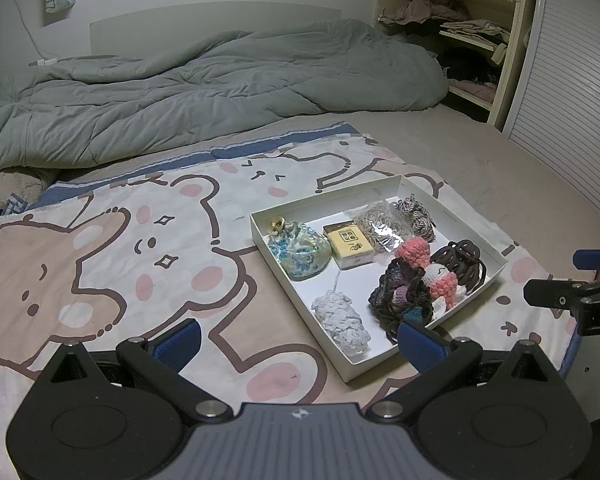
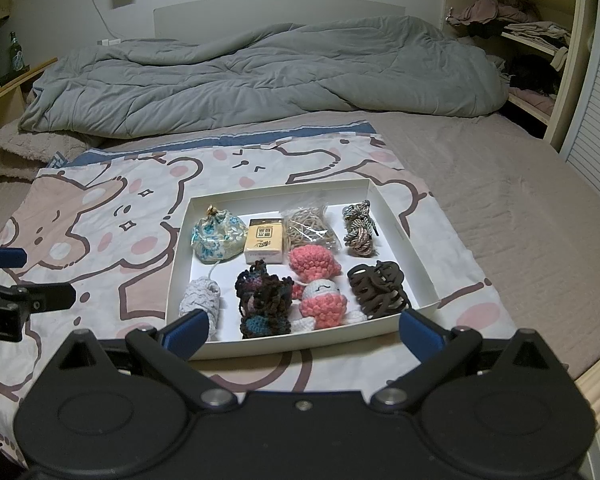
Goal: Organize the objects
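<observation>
Left view: the left gripper (image 1: 298, 344) is hanging wide apart and empty over the bear cloth (image 1: 112, 248), the tray (image 1: 284, 280) lying off to its right, so it is probably waiting its turn. Right view: the right gripper (image 2: 304, 330) is also gaping with nothing held, facing the tray (image 2: 404, 236) squarely; pouch (image 2: 219, 237), box (image 2: 265, 245), doll (image 2: 320, 292) and claw clip (image 2: 378, 290) are lying in two tidy rows inside, so sorting is looking nearly finished.

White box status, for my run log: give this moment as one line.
white box: on bear-print cloth, eight items inside | left tool: open, empty | right tool: open, empty, before box
</observation>
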Available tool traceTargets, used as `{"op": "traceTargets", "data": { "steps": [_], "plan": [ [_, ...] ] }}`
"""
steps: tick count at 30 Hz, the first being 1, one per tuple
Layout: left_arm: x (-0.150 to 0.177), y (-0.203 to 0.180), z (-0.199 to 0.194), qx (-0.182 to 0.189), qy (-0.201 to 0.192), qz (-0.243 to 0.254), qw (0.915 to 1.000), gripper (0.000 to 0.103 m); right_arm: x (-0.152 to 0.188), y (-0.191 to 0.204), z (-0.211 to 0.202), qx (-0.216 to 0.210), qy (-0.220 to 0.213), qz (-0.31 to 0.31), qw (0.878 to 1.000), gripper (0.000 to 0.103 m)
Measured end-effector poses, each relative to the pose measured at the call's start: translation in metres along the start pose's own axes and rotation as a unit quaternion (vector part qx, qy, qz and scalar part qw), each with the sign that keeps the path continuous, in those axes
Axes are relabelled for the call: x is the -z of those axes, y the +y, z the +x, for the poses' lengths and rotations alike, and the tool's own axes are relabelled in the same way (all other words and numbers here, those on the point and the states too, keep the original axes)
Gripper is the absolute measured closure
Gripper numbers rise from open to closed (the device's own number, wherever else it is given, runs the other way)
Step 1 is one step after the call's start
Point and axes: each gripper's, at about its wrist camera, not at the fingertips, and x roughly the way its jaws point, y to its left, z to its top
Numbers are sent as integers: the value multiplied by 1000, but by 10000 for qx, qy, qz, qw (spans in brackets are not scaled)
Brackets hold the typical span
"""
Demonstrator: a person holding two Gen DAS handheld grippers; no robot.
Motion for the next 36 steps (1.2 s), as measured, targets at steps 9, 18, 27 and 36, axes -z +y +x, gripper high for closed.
{"op": "traceTargets", "data": {
  "steps": [9, 18, 27, 36],
  "plan": [
    [0, 1, -1, 2, -9, -3, 10000, 0, 0, 1, 0, 0, 6, 15, 10000, 1],
    [-1, 2, -1, -6, -16, -3, 10000, 0, 0, 2, 1, -5, 10, 18, 10000, 1],
    [-1, 2, -1, -12, -26, 24, 10000, 0, 0, 2, 1, -6, 12, 19, 10000, 1],
    [-1, 2, -1, -10, -26, 25, 10000, 0, 0, 1, 1, -11, 11, 16, 10000, 1]
  ]
}}
